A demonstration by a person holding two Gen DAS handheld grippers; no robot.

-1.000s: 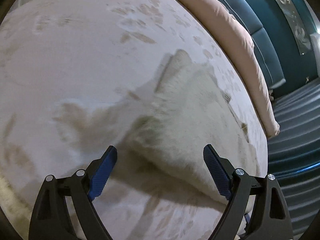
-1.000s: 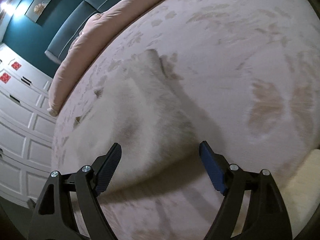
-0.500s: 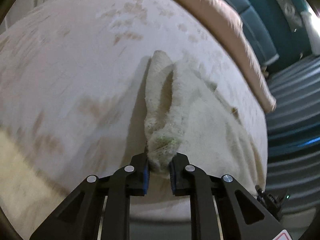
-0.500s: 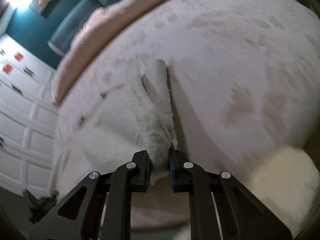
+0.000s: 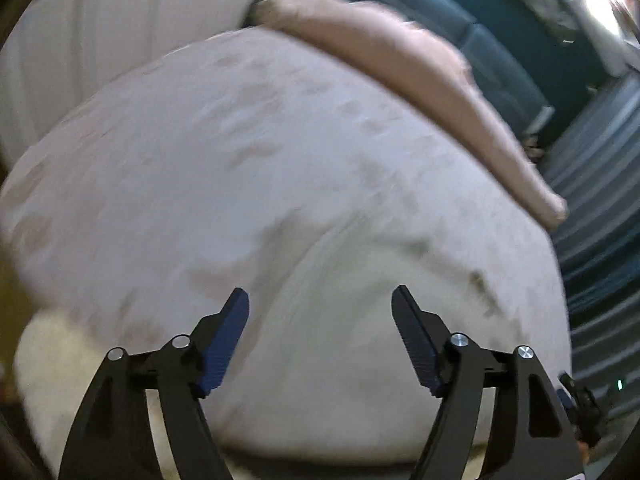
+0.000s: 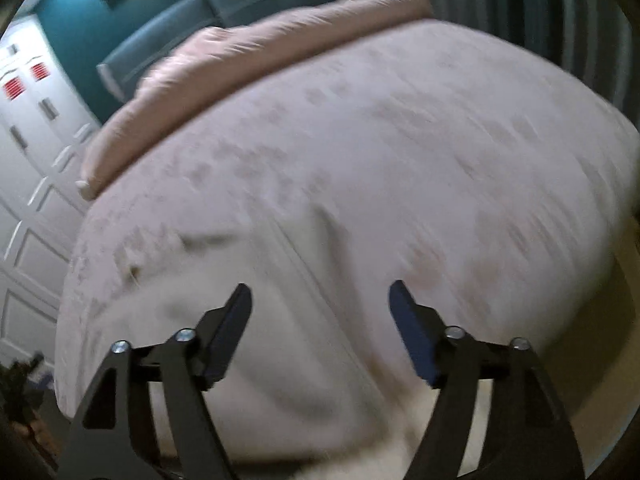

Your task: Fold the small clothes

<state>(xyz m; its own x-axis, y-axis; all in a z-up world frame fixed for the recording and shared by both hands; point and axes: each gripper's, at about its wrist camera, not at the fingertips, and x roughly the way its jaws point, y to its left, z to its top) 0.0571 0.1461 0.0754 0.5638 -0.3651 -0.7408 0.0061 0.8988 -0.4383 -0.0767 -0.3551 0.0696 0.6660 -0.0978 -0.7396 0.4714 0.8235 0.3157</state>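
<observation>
Though blurred — garment (image 5: 360,320) beneath gaping claw (image 5: 320,300).

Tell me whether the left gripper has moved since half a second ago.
Yes. The left gripper has pulled up and back from the bed; its fingers have just opened, dropping the cream garment.

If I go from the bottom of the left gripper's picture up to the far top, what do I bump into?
The left gripper with its blue fingers open → the fluffy white garment lying on the bed → the pale patterned bedspread → the rolled pink blanket → the teal headboard.
</observation>
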